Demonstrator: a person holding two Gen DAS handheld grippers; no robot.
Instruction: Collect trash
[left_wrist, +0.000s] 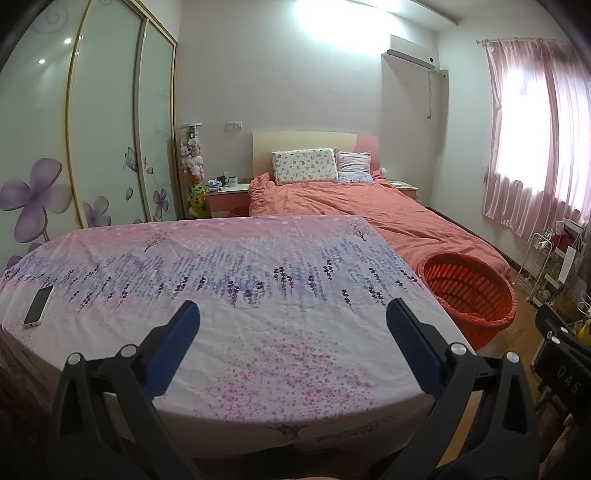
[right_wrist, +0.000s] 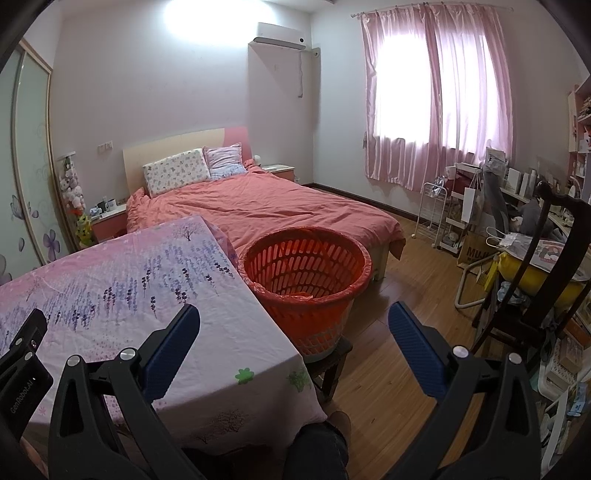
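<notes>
An orange slatted trash basket (right_wrist: 306, 273) lined with a red bag stands on a small dark stool (right_wrist: 328, 363) at the table's right side; the left wrist view shows the basket (left_wrist: 469, 291) at right. My left gripper (left_wrist: 291, 314) hovers open over the table's flowered pink cloth (left_wrist: 229, 280), nothing between its blue pads (left_wrist: 173, 347). My right gripper (right_wrist: 293, 317) is open too, spanning the table's right edge and the floor, just short of the basket. Something orange lies in the basket's bottom. No loose trash shows on the cloth.
A phone (left_wrist: 38, 304) lies near the table's left edge. Behind are a bed with an orange-pink cover (right_wrist: 266, 206), a nightstand (left_wrist: 227, 199) and a wardrobe (left_wrist: 110, 129). A dark chair (right_wrist: 535, 258), wire rack (right_wrist: 434, 210) and bags crowd the right. A person's knee (right_wrist: 317, 446) shows below.
</notes>
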